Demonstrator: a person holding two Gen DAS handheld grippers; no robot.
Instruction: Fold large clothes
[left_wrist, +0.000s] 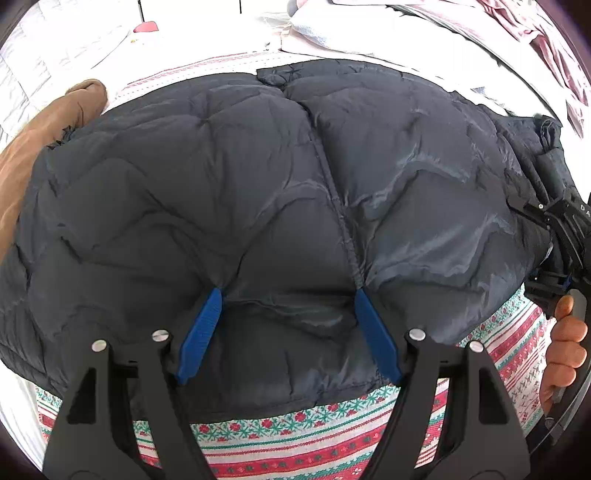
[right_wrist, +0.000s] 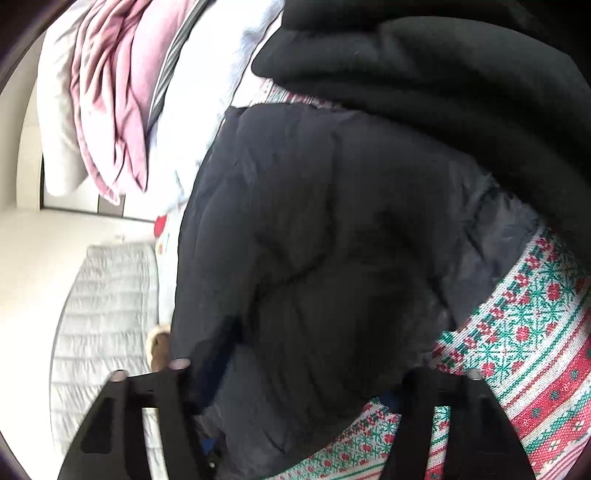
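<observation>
In the left wrist view we look down on a dark navy quilted puffer jacket (left_wrist: 288, 192) spread flat on a bed covered with a red, green and white patterned bedspread (left_wrist: 295, 432). The jacket fills most of the cover, with its hem running along the bedspread's near edge. The left gripper (left_wrist: 288, 295) stands with its jaws fairly wide, the blue pads (left_wrist: 201, 332) pressing down into the padding just inside that hem; a broad panel of jacket lies between them, but we see no pinch, so we judge it is pinning the cloth, not holding it. A brown garment (left_wrist: 48, 129) lies against the jacket's left end. At the right end a hand (left_wrist: 565, 343) carries the right gripper (left_wrist: 561, 229) against the bunched side of the jacket.

In the right wrist view, which is blurred, the same jacket (right_wrist: 314, 240) bulges between the right gripper's (right_wrist: 295, 410) arms at the bedspread's (right_wrist: 535, 314) near edge. The pads are buried in dark folds, so we cannot tell whether they have closed on the cloth. A black fleece garment (right_wrist: 443, 74) lies beyond the jacket, and a pink garment (right_wrist: 107, 99) sits at the far side.

We judge the jacket light but bulky and springy: the fill will push a fold back open, and the glossy shell looks slippery. We would take hold at the stitched hem or a side seam, where the cloth is thin and firm, not on a puffed panel, and press each fold flat.
</observation>
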